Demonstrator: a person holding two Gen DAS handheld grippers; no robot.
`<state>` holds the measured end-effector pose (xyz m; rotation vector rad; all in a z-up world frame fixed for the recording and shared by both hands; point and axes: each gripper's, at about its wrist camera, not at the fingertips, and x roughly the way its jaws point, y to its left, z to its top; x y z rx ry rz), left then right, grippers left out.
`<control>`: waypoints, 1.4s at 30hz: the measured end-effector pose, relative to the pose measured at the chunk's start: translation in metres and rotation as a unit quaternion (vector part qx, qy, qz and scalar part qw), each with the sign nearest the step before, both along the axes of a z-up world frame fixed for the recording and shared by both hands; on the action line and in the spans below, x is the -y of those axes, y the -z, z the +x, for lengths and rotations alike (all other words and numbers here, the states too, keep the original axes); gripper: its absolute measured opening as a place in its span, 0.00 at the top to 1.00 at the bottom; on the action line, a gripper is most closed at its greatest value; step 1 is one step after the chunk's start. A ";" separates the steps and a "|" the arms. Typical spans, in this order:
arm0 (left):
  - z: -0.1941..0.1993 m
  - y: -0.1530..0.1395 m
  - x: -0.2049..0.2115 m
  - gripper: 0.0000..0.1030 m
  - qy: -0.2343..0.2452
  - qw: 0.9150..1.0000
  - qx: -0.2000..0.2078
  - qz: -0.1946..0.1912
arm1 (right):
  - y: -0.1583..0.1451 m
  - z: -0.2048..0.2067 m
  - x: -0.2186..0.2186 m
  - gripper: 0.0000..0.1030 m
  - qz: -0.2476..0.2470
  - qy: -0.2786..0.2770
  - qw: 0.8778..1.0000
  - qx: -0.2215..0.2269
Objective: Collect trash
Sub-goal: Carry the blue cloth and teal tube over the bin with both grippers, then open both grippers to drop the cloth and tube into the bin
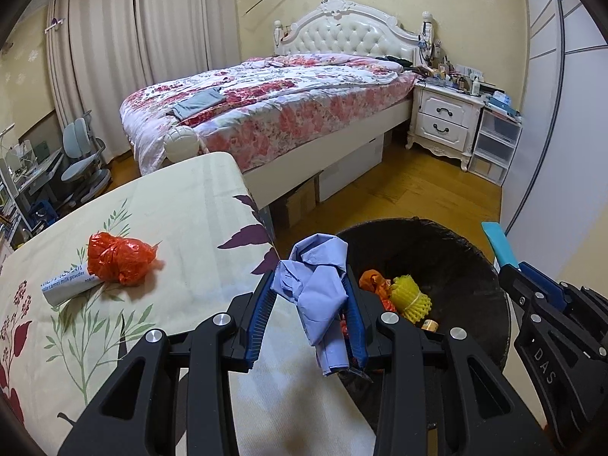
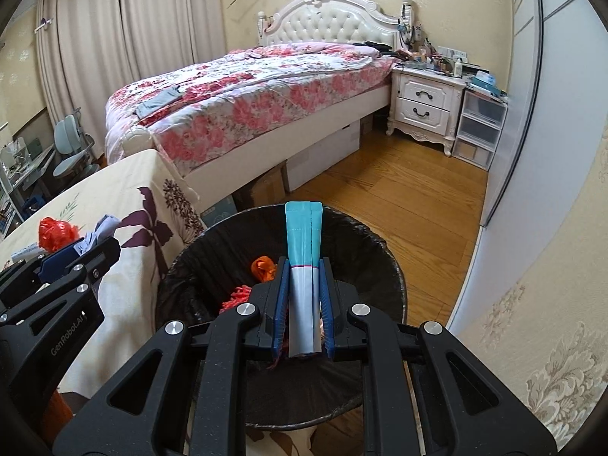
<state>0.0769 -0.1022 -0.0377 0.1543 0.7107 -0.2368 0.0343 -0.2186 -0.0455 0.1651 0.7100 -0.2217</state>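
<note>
My left gripper [image 1: 309,285] is shut on a crumpled light-blue cloth [image 1: 319,288], held at the table's right edge beside the bin. My right gripper [image 2: 304,277] is shut on a flat teal-and-silver packet [image 2: 303,262], held over the black-lined trash bin [image 2: 383,258]. The bin [image 1: 475,266] holds orange wrappers [image 1: 374,281], a yellow foam net [image 1: 410,296] and a red net [image 2: 237,296]. On the table lie a crumpled red plastic bag [image 1: 117,258] and a white milk-powder sachet [image 1: 62,285] under it.
The table has a cream floral cloth [image 1: 182,205]. A bed with a floral quilt [image 1: 273,102] stands behind, boxes under it. A white nightstand [image 1: 444,117] and plastic drawers [image 1: 494,144] stand at the right by a wardrobe. The floor is wooden [image 2: 399,197].
</note>
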 end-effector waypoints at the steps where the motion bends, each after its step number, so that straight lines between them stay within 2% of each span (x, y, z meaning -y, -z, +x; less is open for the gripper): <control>1: 0.001 0.001 0.002 0.64 0.000 1.000 0.000 0.001 | 0.001 0.001 0.002 0.85 -0.001 0.002 1.000 -0.001; 24: 0.020 0.018 0.027 0.63 0.025 0.999 -0.023 0.026 | 0.018 0.020 0.015 0.83 0.007 0.018 1.000 -0.020; 26: 0.020 0.019 0.027 0.59 0.025 0.999 -0.025 0.027 | 0.019 0.021 0.016 0.82 0.008 0.021 1.000 -0.021; 27: 0.020 0.019 0.028 0.51 0.025 0.999 -0.024 0.027 | 0.020 0.022 0.016 0.82 0.009 0.022 0.999 -0.021; 28: 0.020 0.018 0.028 0.44 0.025 0.999 -0.023 0.027 | 0.021 0.022 0.017 0.80 0.009 0.024 0.999 -0.022; 29: 0.020 0.018 0.028 0.41 0.025 0.999 -0.021 0.027 | 0.021 0.022 0.017 0.74 0.008 0.026 0.999 -0.022; 31: 0.019 0.017 0.028 0.33 0.024 0.999 -0.017 0.029 | 0.021 0.022 0.017 0.71 0.006 0.030 0.999 -0.021; 33: 0.019 0.016 0.028 0.29 0.019 0.999 -0.014 0.029 | 0.021 0.020 0.019 0.67 0.005 0.034 0.999 -0.019; 35: 0.019 0.016 0.026 0.27 0.017 0.999 -0.014 0.027 | 0.020 0.018 0.020 0.57 0.001 0.041 0.999 -0.014; 38: 0.019 0.015 0.025 0.24 0.013 1.000 -0.013 0.026 | 0.018 0.015 0.021 0.47 -0.006 0.048 0.999 -0.009; 42: 0.019 0.014 0.021 0.22 0.008 1.000 -0.012 0.024 | 0.015 0.013 0.023 0.40 -0.011 0.055 0.998 -0.006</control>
